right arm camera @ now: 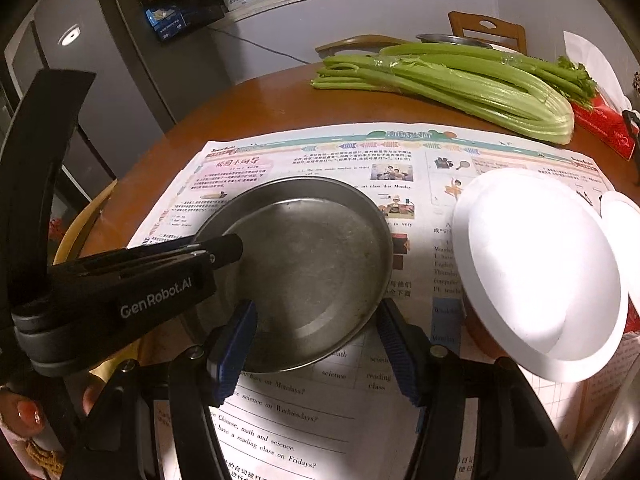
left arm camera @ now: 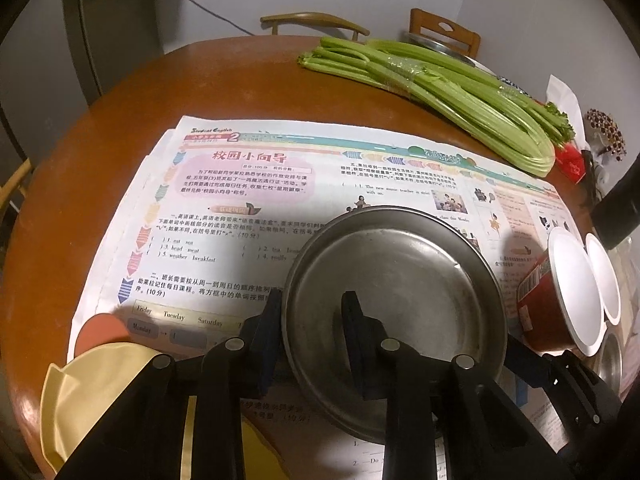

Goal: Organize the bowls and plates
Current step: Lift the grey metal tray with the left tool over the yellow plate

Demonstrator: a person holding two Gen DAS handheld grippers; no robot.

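Note:
A round steel plate (left arm camera: 400, 280) lies over the newspaper (left arm camera: 224, 216) on the brown round table. My left gripper (left arm camera: 312, 296) is shut on the plate's left rim, with one finger outside it and one inside. From the right wrist view, the same plate (right arm camera: 316, 256) shows with the left gripper (right arm camera: 228, 250) clamped on its edge. My right gripper (right arm camera: 316, 304) is open, its blue pads (right arm camera: 236, 344) at the plate's near rim and pressing on nothing. Two red bowls with white insides (left arm camera: 568, 292) tilt on their sides at the right; the nearer bowl (right arm camera: 540, 272) is right of my right gripper.
A celery bunch (left arm camera: 460, 92) lies across the far side of the table, with a red tissue box (right arm camera: 608, 128) beside it. A yellow dish (left arm camera: 100, 380) is at the near left. Another steel dish (left arm camera: 440, 44) sits by the far chairs. A hand (right arm camera: 28, 416) holds the left gripper.

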